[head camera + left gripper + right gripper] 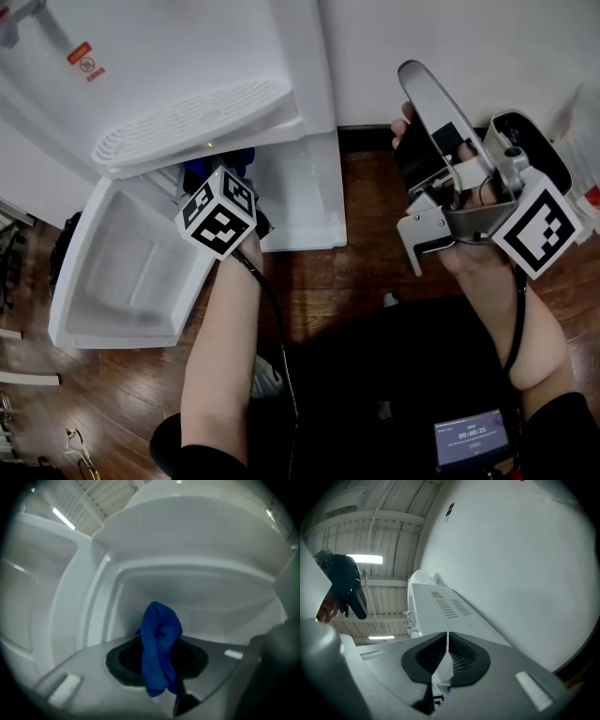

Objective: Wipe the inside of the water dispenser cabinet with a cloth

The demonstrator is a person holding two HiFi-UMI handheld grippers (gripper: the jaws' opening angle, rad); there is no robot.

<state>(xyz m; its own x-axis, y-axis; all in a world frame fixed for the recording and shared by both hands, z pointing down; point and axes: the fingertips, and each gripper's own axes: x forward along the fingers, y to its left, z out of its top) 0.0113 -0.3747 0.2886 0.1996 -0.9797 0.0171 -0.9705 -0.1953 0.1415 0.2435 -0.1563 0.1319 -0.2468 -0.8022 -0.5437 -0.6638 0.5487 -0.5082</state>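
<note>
The white water dispenser stands at the upper left, its lower cabinet door swung open to the left. My left gripper reaches level into the cabinet mouth under the drip tray, its marker cube just outside. In the left gripper view the left gripper is shut on a blue cloth that sticks up between the jaws, with the cabinet's white inner wall right ahead. My right gripper is held up at the right, away from the dispenser, shut and empty.
Dark wooden floor lies below, and a white wall behind. A small screen device hangs at the person's waist. The right gripper view looks up at the wall and a white appliance under ceiling lights.
</note>
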